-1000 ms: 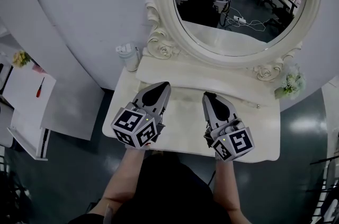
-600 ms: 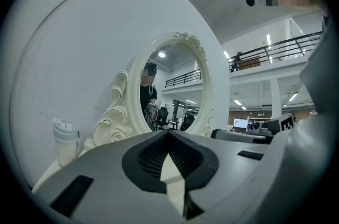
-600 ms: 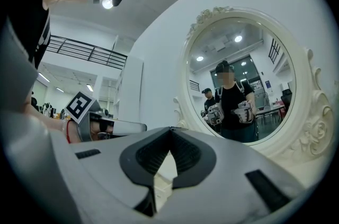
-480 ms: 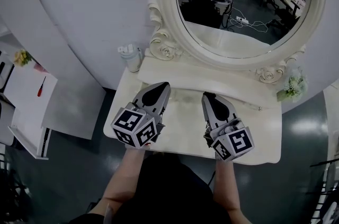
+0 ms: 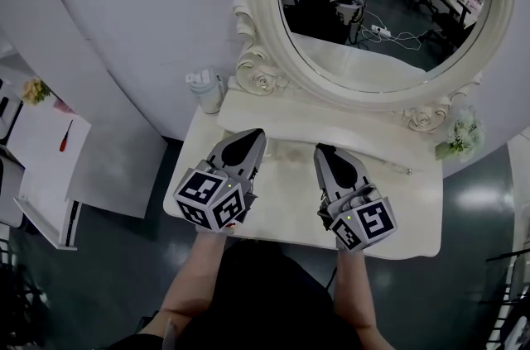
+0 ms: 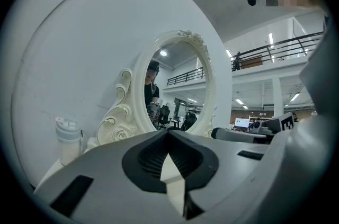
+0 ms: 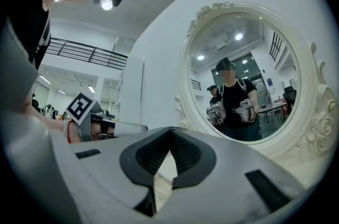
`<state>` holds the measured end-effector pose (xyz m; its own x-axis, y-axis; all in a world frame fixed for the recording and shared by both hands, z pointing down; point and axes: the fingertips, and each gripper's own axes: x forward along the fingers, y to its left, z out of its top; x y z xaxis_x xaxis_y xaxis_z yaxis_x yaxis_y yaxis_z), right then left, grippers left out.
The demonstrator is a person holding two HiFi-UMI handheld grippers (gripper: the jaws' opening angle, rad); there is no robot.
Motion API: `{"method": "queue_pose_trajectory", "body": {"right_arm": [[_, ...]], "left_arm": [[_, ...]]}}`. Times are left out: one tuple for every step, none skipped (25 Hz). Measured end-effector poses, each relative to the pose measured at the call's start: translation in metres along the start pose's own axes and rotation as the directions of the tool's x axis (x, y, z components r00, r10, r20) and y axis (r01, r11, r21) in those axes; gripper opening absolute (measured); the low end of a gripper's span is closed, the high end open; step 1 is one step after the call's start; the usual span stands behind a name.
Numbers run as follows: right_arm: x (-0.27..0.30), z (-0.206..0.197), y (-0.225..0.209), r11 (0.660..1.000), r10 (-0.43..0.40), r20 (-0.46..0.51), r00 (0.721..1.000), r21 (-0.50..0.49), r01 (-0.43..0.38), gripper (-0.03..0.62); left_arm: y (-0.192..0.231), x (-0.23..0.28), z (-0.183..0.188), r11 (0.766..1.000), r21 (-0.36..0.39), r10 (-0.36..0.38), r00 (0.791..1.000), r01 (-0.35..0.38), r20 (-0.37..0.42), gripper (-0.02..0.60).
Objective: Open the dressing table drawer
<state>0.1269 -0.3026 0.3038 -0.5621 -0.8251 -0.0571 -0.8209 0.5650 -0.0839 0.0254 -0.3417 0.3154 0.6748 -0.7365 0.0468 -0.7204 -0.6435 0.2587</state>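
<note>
Below the mirror (image 5: 381, 1), left tool (image 5: 253, 136) and right tool (image 5: 325, 151) hover over the counter (image 5: 290, 191), both closed and empty. The drawer is out of view, so open or shut is unclear. Reaching it likely means dropping below the counter's near edge.

Mirror (image 5: 377, 9) along the dressing table's (image 5: 290, 191) back edge, bottle (image 5: 204, 89) at back left corner, flowers (image 5: 457, 138) at back right corner, left gripper (image 5: 252, 133) and right gripper (image 5: 325, 150) side by side above the middle.

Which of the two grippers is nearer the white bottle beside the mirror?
The left gripper: it hovers over the left half of the table, the side where the bottle stands. The right gripper is over the right half, farther away.
</note>
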Motion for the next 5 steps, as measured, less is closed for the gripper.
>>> {"method": "queue_pose_trajectory", "body": {"right_arm": [[0.001, -0.0006, 0.0, 1.0, 0.001, -0.001, 1.0, 0.001, -0.001, 0.003], [0.0019, -0.0013, -0.0001, 1.0, 0.001, -0.002, 1.0, 0.002, -0.001, 0.003], [0.0027, -0.002, -0.0002, 1.0, 0.001, -0.003, 1.0, 0.003, -0.001, 0.003], [0.0037, -0.0027, -0.0003, 1.0, 0.002, -0.003, 1.0, 0.004, -0.002, 0.003], [0.0046, -0.0033, -0.0004, 1.0, 0.002, -0.004, 1.0, 0.005, -0.002, 0.003]], "left_arm": [[0.001, 0.0005, -0.0002, 1.0, -0.001, 0.0, 1.0, 0.0, -0.001, 0.0], [0.0018, 0.001, -0.0006, 1.0, -0.001, -0.001, 1.0, 0.001, -0.002, 0.0], [0.0028, 0.0014, -0.0011, 1.0, -0.002, -0.001, 1.0, 0.001, -0.003, 0.0], [0.0038, 0.0018, -0.0015, 1.0, -0.002, -0.001, 1.0, 0.001, -0.005, 0.0], [0.0049, 0.0022, -0.002, 1.0, -0.002, -0.002, 1.0, 0.002, -0.006, 0.0]]}}
